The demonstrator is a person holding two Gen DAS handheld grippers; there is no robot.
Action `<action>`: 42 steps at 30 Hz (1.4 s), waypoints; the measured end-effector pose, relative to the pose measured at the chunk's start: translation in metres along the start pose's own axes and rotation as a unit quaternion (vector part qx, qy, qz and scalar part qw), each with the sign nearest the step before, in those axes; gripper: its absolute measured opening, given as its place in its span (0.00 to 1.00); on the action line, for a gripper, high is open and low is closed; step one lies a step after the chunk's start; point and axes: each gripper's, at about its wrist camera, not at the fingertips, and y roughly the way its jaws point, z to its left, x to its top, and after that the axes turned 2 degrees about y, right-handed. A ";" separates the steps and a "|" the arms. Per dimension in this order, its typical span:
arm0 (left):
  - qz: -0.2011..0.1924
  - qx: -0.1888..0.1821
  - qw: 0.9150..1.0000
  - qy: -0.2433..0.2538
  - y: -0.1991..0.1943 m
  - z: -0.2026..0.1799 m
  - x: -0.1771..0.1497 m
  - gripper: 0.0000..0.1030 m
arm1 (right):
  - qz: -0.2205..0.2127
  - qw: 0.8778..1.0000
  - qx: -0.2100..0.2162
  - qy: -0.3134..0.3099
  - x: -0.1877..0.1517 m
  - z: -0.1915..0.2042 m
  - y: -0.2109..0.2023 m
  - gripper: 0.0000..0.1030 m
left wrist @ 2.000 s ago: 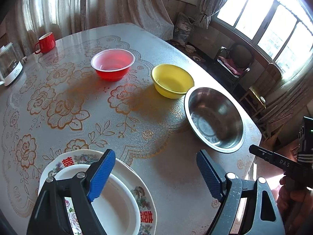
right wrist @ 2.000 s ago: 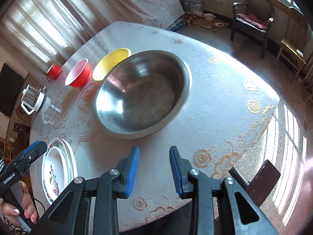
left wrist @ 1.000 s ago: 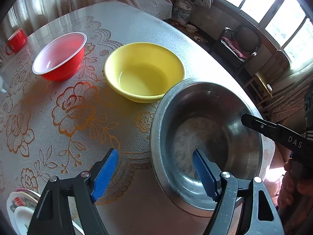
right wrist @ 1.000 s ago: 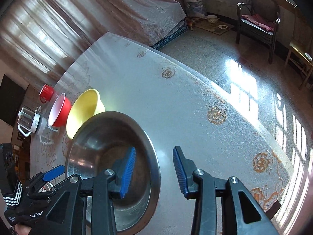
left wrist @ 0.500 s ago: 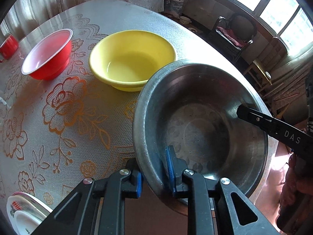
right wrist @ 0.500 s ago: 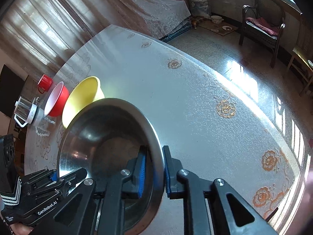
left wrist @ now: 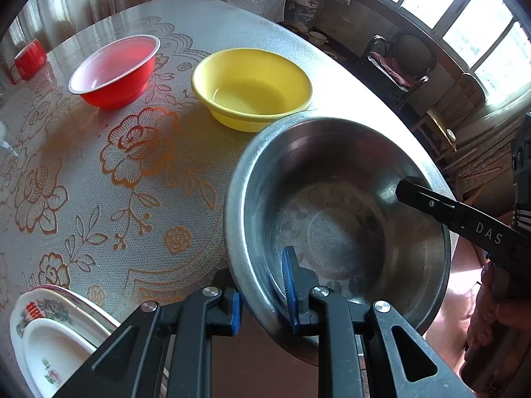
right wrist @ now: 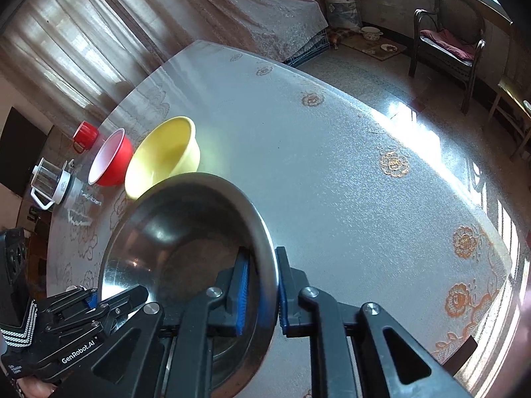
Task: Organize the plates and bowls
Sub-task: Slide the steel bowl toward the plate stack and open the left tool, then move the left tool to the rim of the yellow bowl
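Observation:
A large steel bowl is held at two sides of its rim. My left gripper is shut on its near rim, one pad inside and one outside. My right gripper is shut on the opposite rim of the same steel bowl; it shows in the left wrist view at the bowl's right side. The bowl looks lifted and tilted above the table. A yellow bowl and a red bowl stand on the table beyond it. Stacked plates lie at the near left.
A red mug stands at the far left and a glass pitcher beside it. The round table has a floral lace cloth; its edge curves to the right. A chair stands on the floor beyond.
Both grippers closed on the steel bowl's rim between one second and half a second ago. Since then the bowl has risen and tilted, away from the yellow bowl.

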 end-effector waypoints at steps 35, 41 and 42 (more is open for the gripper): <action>0.016 0.038 0.998 0.050 -0.027 0.016 -0.050 0.46 | -0.001 0.999 0.011 -0.049 -0.030 0.045 0.010 0.25; 0.011 0.047 0.996 0.073 -0.040 0.013 -0.047 0.62 | -0.004 0.999 0.015 -0.039 -0.034 0.039 -0.005 0.30; 0.008 0.052 0.996 0.074 -0.043 0.013 -0.047 0.66 | -0.005 0.999 0.015 -0.038 -0.033 0.038 -0.008 0.30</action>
